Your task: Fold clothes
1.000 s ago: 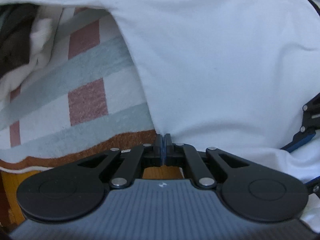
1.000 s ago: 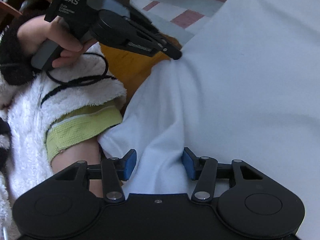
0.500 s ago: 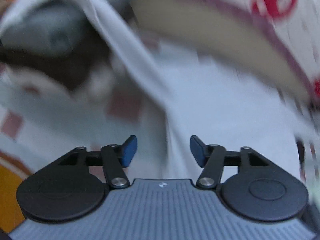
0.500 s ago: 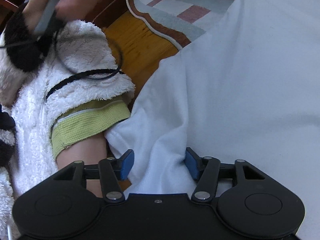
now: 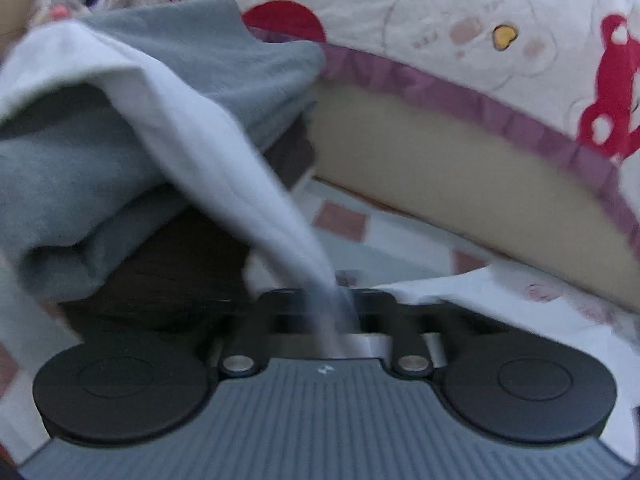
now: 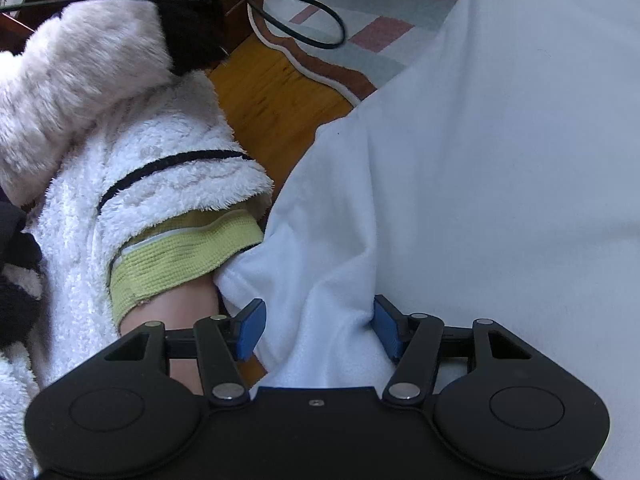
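Left gripper (image 5: 328, 304): jaws are pinching a taut strip of the white shirt (image 5: 224, 152); the strip is running up and to the left from the jaws. The view is blurred, so the depth of the bite cannot be told.
Right gripper (image 6: 316, 328): fingers are standing apart, straddling a raised ridge of the shirt (image 6: 480, 160) without clamping it.
Shirt location: it is lying spread on the checked rug (image 6: 372, 36), one edge hanging past the rug border over the wood floor (image 6: 272, 96); the far end is draping over a grey garment (image 5: 72, 208) beside the bed (image 5: 440, 152).
Step in hand, by judgement: lifting a corner or sleeve to carry it across the body of the shirt.
Advice: the right gripper should be closing on the ridge before any further pull, otherwise the cloth is likely to slide.
Risk: the strip is crossing the grey garment and may drag it along.
Obstruction: the cable (image 6: 304, 20) is lying on the rug, clear of the shirt.
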Available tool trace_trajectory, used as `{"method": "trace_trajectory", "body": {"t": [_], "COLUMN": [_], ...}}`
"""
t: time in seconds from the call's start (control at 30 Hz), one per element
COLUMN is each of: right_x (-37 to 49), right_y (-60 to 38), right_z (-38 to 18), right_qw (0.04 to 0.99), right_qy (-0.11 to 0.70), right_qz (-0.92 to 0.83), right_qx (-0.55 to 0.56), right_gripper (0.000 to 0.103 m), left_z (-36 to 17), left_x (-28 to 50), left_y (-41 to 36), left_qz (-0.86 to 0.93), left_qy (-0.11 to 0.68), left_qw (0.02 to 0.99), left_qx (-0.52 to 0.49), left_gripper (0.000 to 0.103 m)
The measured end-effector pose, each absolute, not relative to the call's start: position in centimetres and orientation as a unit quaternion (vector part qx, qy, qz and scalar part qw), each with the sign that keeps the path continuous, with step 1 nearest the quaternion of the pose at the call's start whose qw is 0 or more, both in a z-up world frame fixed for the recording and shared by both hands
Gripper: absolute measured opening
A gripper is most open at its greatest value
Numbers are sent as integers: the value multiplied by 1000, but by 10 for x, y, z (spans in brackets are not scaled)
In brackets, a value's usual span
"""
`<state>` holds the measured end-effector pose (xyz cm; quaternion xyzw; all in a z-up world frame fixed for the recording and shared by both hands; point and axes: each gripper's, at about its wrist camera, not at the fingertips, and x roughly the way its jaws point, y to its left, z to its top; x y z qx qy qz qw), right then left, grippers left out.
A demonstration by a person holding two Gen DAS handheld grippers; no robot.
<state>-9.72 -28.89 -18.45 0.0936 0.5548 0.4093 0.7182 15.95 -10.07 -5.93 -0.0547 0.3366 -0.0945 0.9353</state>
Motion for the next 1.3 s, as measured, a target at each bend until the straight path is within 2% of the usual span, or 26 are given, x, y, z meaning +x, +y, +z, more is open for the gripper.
{"method": "trace_trajectory", "body": {"t": [0.13, 0.3, 0.5, 0.63, 0.73, 0.77, 0.8, 0.83, 0.9, 1.1, 1.3], "right_x": [-97, -95, -96, -96, -96, -97, -97, -96, -94, -86, -82], "right_y": [-288, -288, -288, -288, -288, -288, -290, -296, -310, -353, -385], "right_z": [-186, -188, -189, -189, -188, -188, -186, -184, -178, -160, -149], "right_qw": [718, 714, 714, 715, 716, 717, 719, 724, 737, 772, 797], "right_qy": [554, 557, 558, 557, 557, 556, 555, 551, 541, 509, 484], "right_qz": [410, 412, 410, 410, 409, 408, 405, 399, 383, 335, 286], "right_qx": [95, 98, 104, 103, 102, 101, 106, 115, 132, 183, 220], "right_gripper": [64, 64, 64, 64, 64, 64, 65, 65, 64, 64, 64], "left_z": [-65, -101, -117, -134, -123, -113, -104, -95, -71, -1, -2], "left_x": [134, 140, 141, 146, 143, 136, 129, 122, 106, 93, 140], "left_y": [-107, -106, -129, -112, -115, -115, -115, -114, -108, -60, 16], "left_qz": [-50, -23, -19, 13, -12, -26, -40, -54, -79, -59, -23], "left_qy": [342, 418, 448, 471, 482, 480, 477, 474, 442, 282, 264], "left_qw": [938, 908, 891, 882, 876, 877, 878, 879, 893, 957, 953], "left_qx": [-4, -21, 69, -13, 8, 6, 4, 2, -12, -41, -149], "left_gripper": [6, 5, 5, 7, 9, 11, 19, 32, 40, 41, 41]}}
